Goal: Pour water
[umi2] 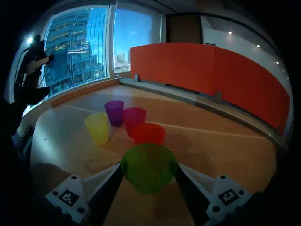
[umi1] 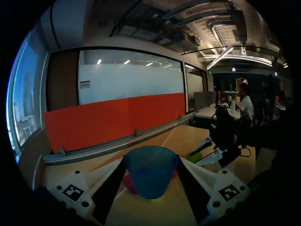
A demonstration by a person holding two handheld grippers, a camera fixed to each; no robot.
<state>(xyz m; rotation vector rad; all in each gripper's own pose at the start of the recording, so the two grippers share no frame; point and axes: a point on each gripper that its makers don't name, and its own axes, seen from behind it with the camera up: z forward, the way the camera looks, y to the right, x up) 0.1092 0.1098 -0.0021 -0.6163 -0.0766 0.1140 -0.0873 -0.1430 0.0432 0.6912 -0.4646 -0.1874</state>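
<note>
A: Pale wooden desk [umi2: 225, 150], orange screen [umi1: 113, 116] behind. Left claw [umi1: 151, 161]: clamped on a blue cup [umi1: 151, 175] from both sides, held high above the desk.

B: Right claw [umi2: 148, 165]: clamped on a green cup [umi2: 149, 171], low, just this side of a red cup [umi2: 148, 133]. Couldn't tell about water in either.

A: Looked risky. Held well apart; tipped from up there, could have missed the green rim and soaked the desk.

B: Or squeezed too hard, could have buckled thin plastic. Or swung low and clipped the yellow cup [umi2: 98, 128], purple cup [umi2: 114, 112], pink cup [umi2: 134, 119].
</note>
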